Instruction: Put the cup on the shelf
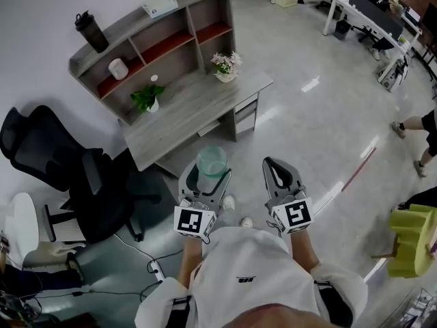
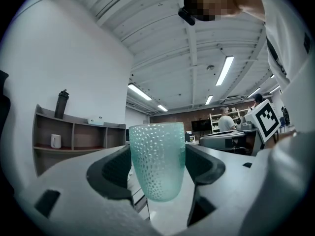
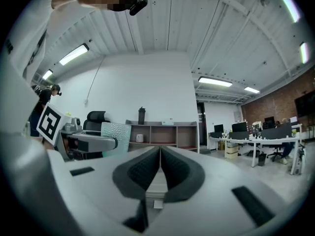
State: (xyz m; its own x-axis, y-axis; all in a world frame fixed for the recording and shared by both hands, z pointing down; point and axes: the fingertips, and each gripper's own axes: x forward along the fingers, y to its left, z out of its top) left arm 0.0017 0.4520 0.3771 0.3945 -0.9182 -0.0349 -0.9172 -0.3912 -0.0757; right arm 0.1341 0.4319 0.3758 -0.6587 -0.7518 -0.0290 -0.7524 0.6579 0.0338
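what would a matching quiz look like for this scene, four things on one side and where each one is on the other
Things:
1 cup
2 dark bottle
3 flower pot
4 black chair

Places:
a standing beside the desk
b on top of the shelf
c between the jaws of the left gripper
d on the desk

Pairs: 1-c, 2-b, 3-d, 4-a

Open-plan office: black swivel chair [image 1: 102, 190] at near left, grey surface [image 1: 191, 108] with shelf unit [image 1: 171, 36] against the wall, workstation rows [image 1: 362, 12] with monitors [image 3: 241, 127] at far right, ceiling strip lights [image 3: 216, 81].
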